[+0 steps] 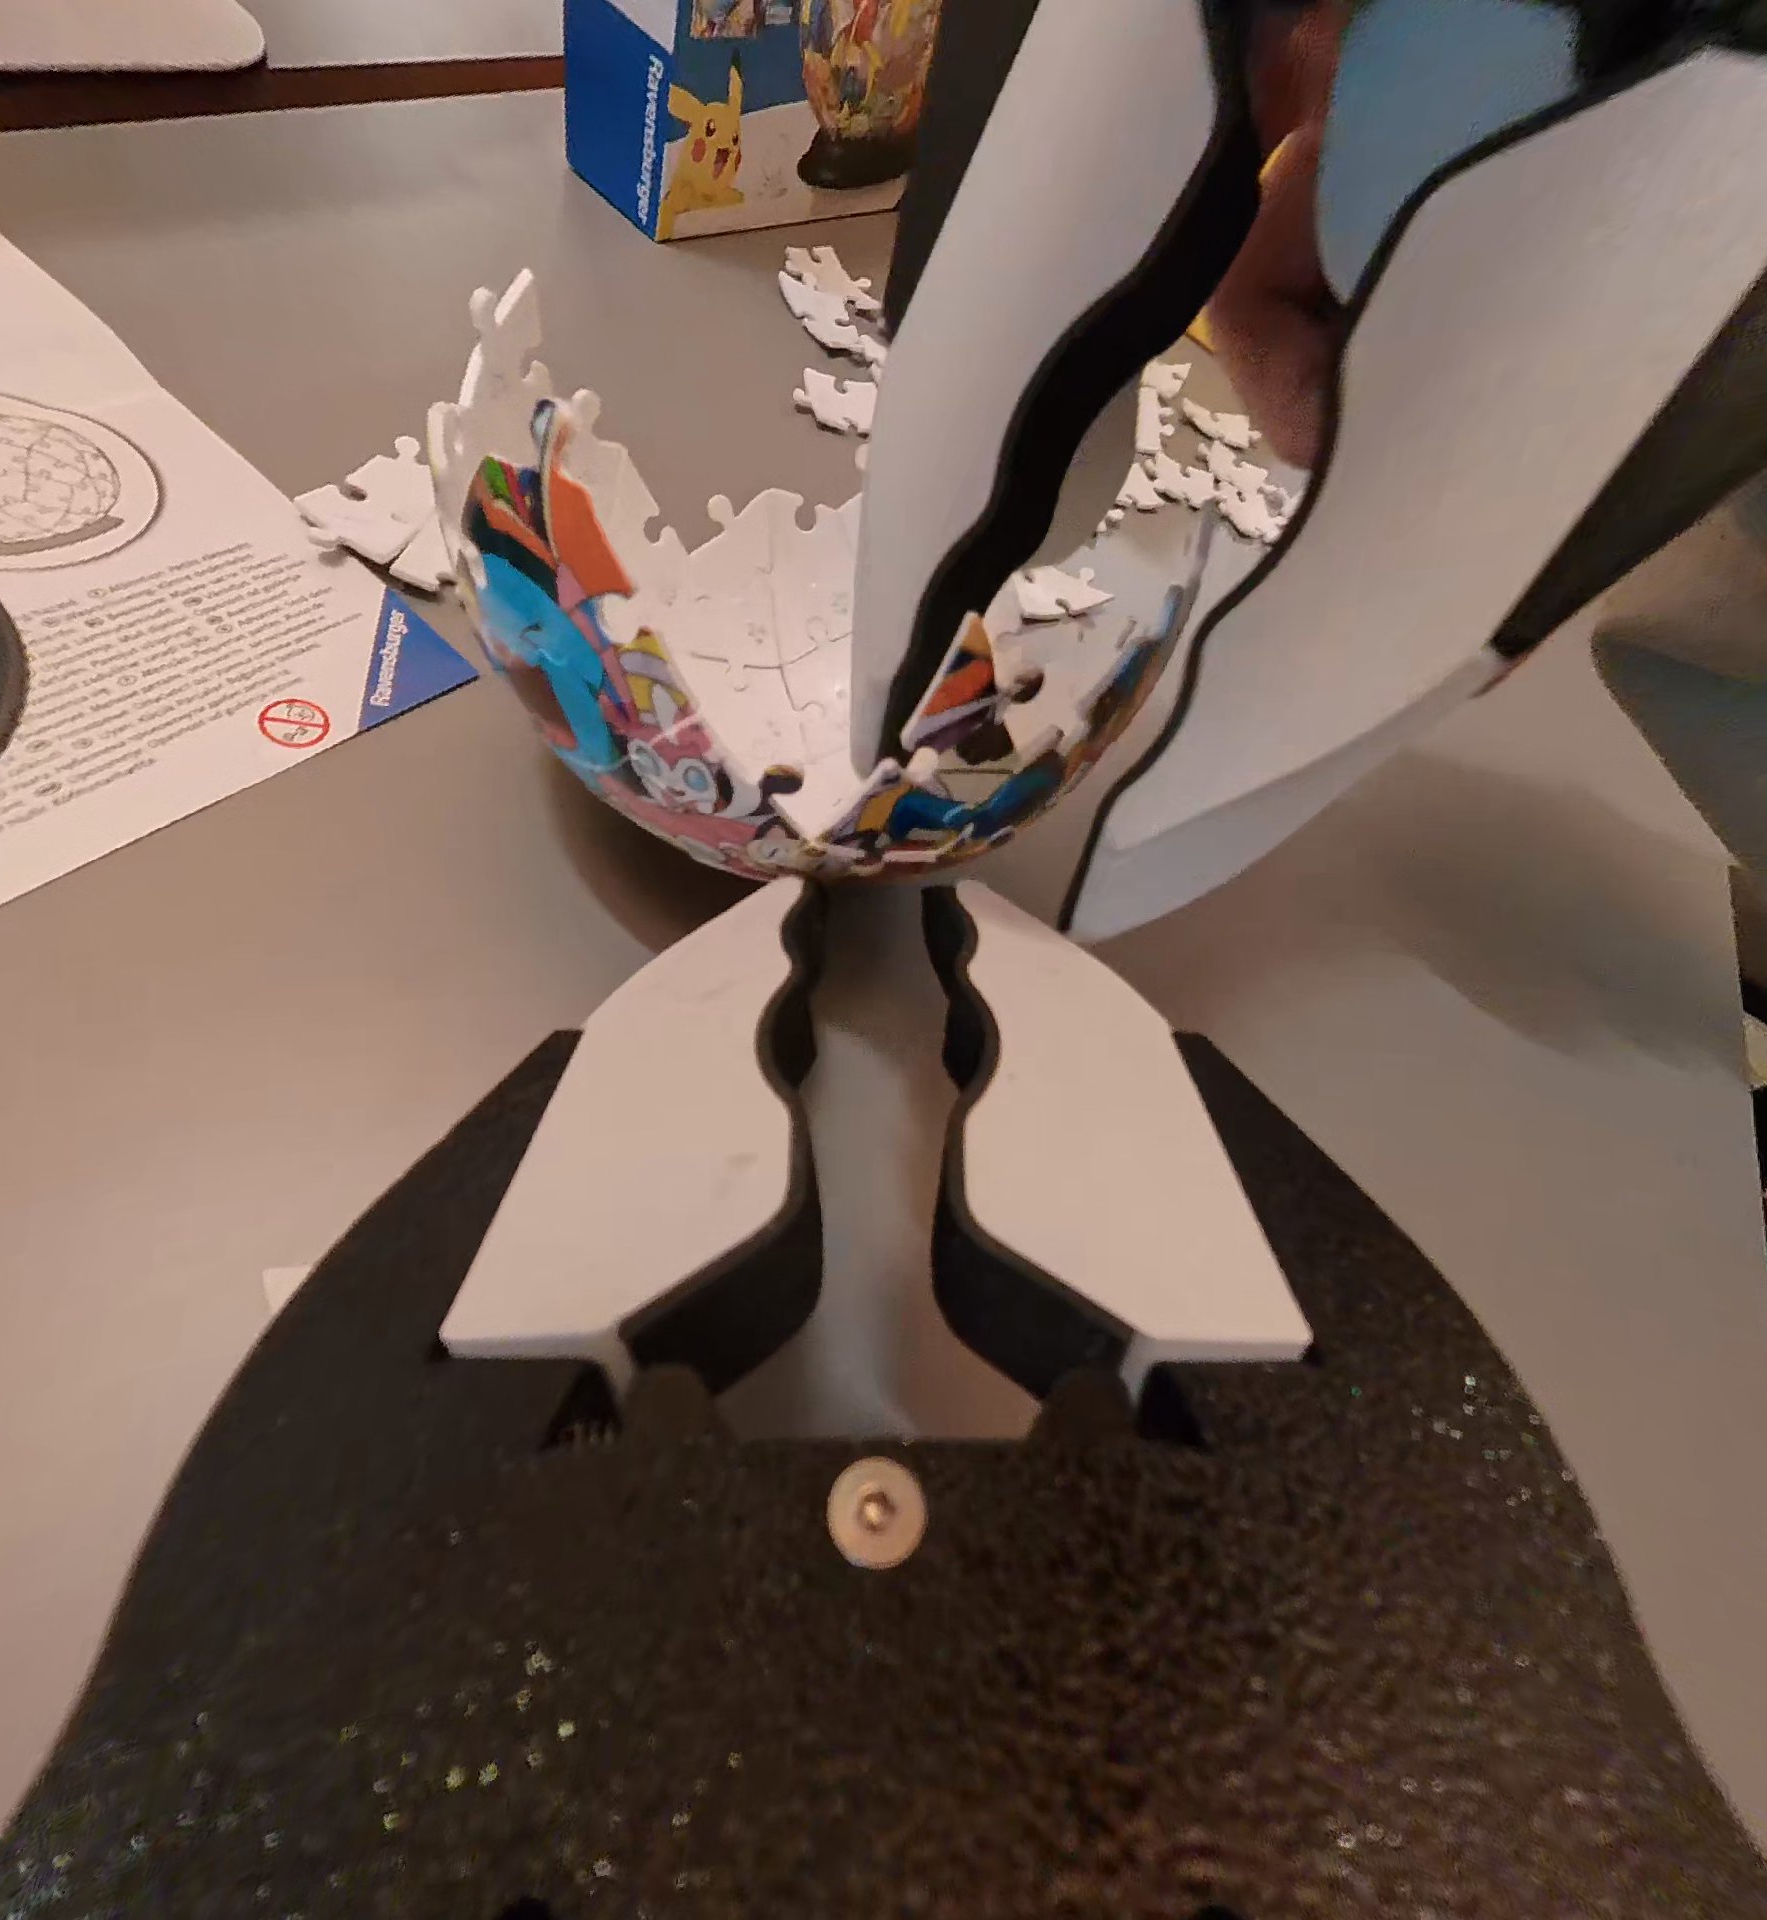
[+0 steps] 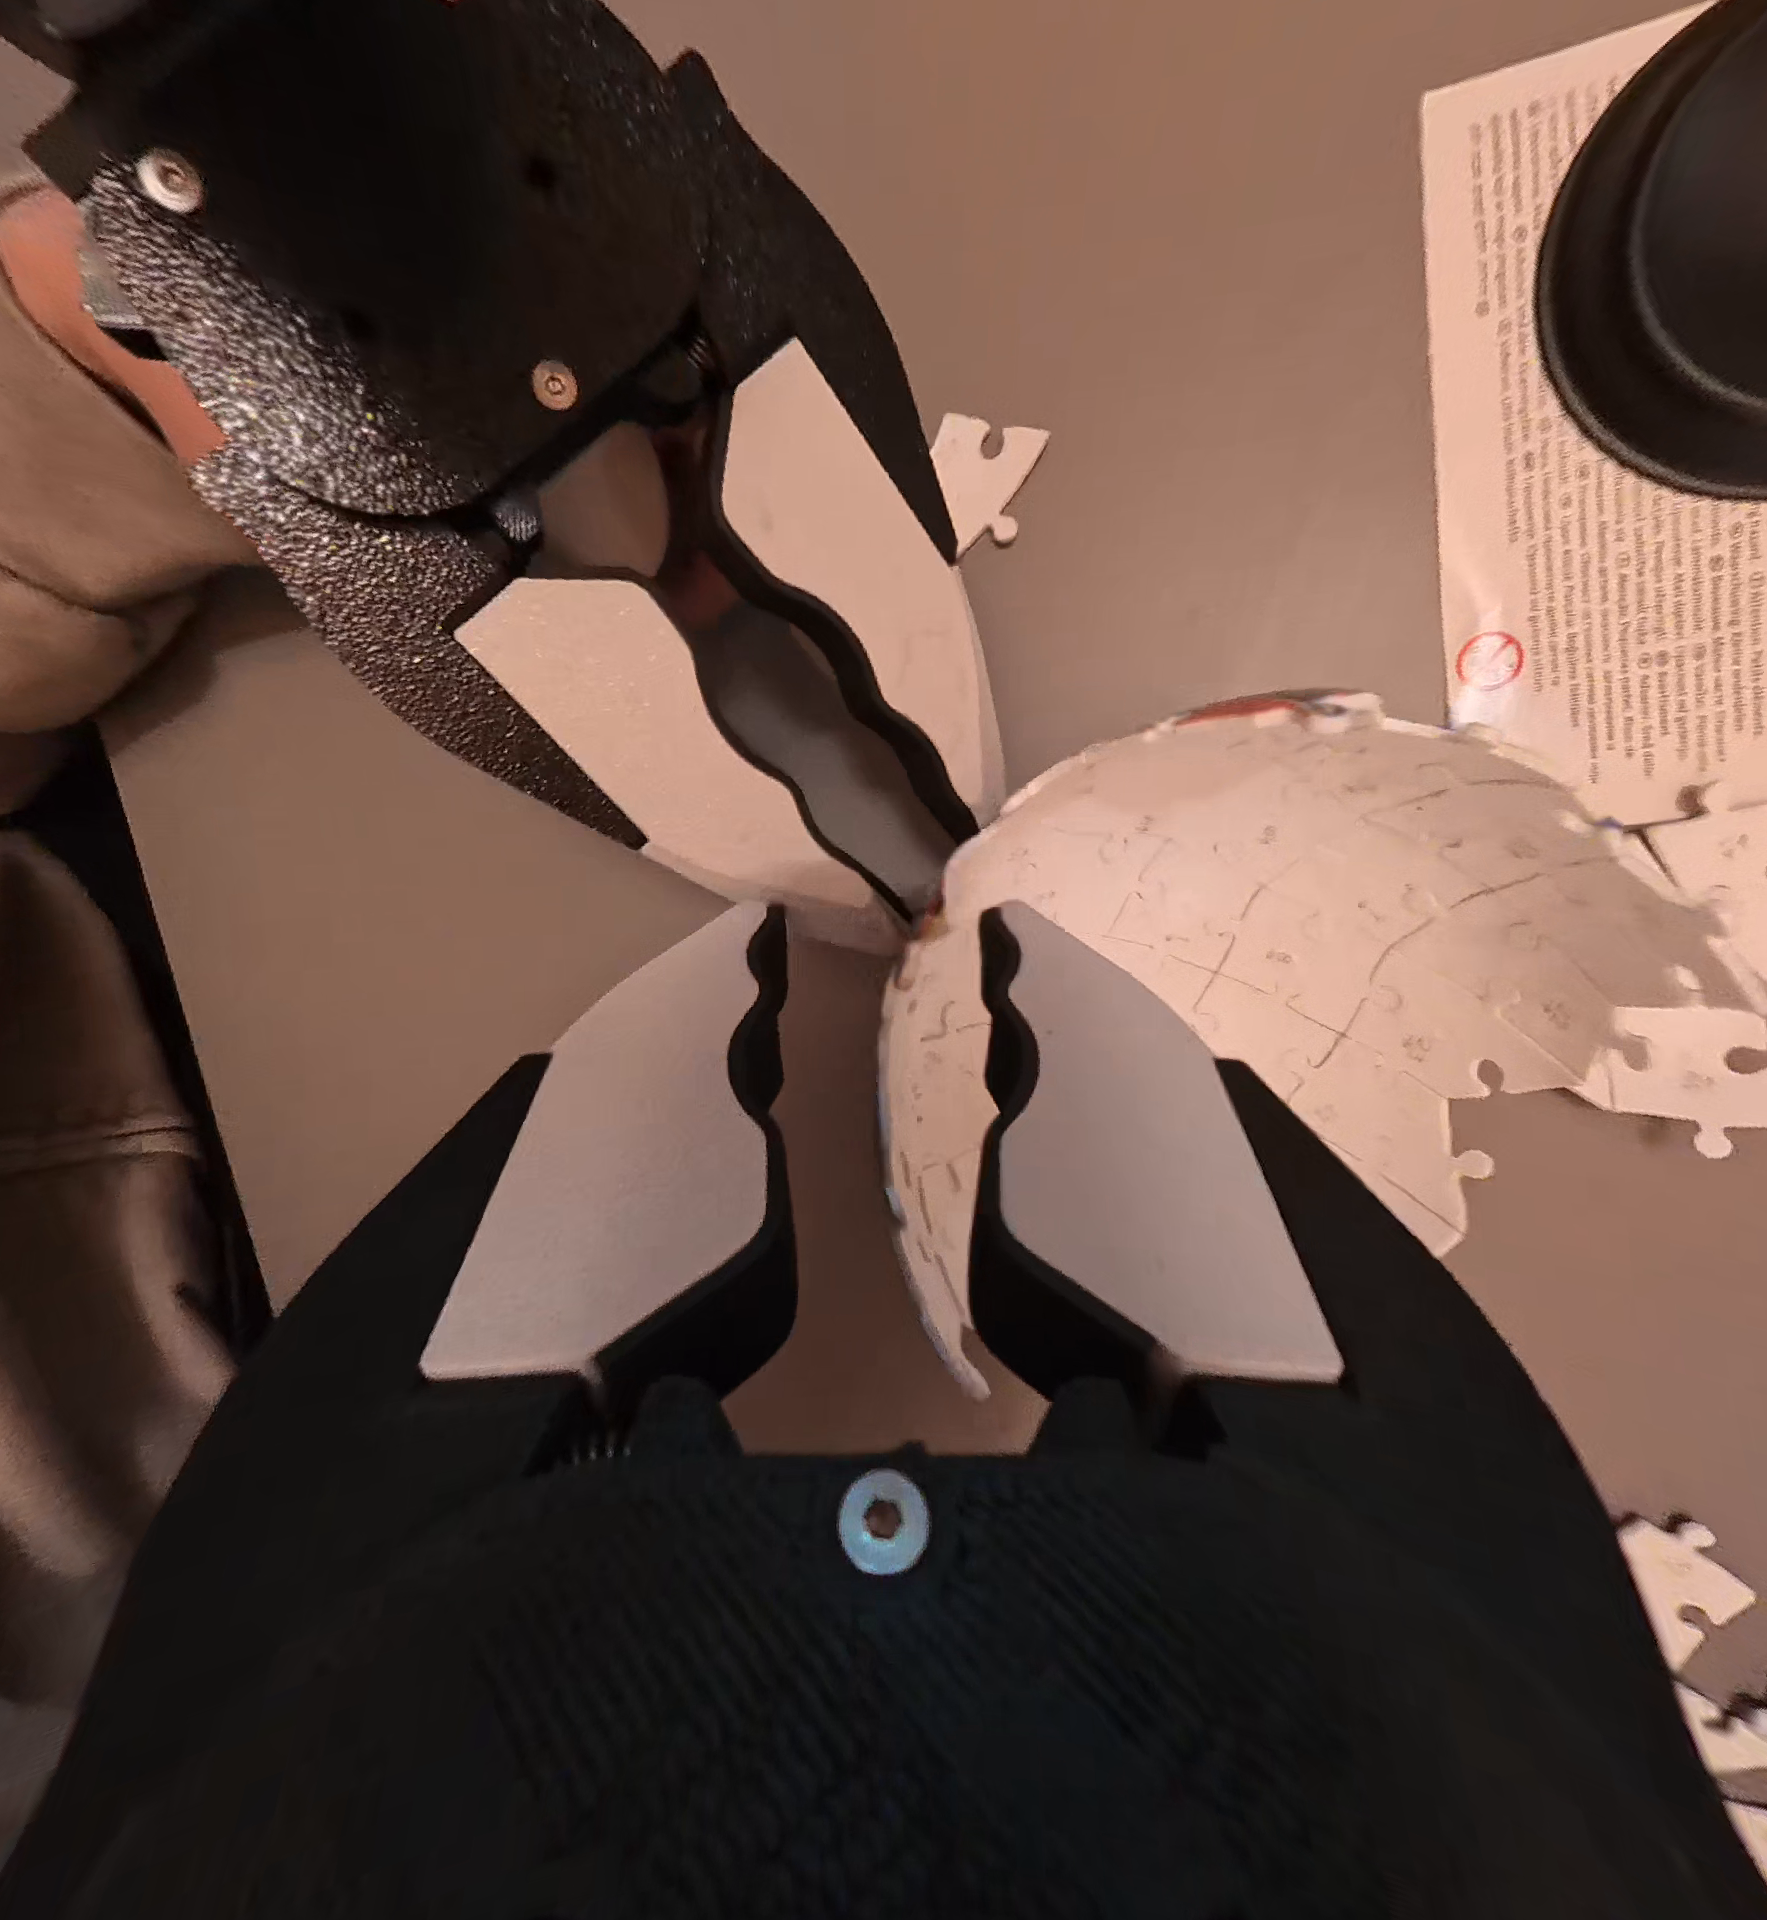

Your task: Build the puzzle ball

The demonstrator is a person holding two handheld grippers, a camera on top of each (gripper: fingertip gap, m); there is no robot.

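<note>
The half-built puzzle ball (image 1: 754,623) sits on the grey table as an open bowl, white inside and coloured outside. It also shows in the right wrist view (image 2: 1326,914). My left gripper (image 1: 871,899) pinches the bowl's near rim with its tips; in the right wrist view (image 2: 923,896) its tips meet on that rim. My right gripper (image 2: 884,935) is open and straddles the bowl's wall, one finger inside and one outside (image 1: 983,831). A coloured piece (image 1: 962,675) stands between its fingers at the wall; I cannot tell whether it is loose.
The blue puzzle box (image 1: 713,114) stands at the back. An instruction sheet (image 1: 131,623) with a black stand (image 2: 1710,260) on it lies to the left. Loose white pieces (image 1: 1211,468) are scattered behind the ball, and others (image 2: 1679,1590) near my right gripper. A sleeve (image 2: 27,1039) is at the table's edge.
</note>
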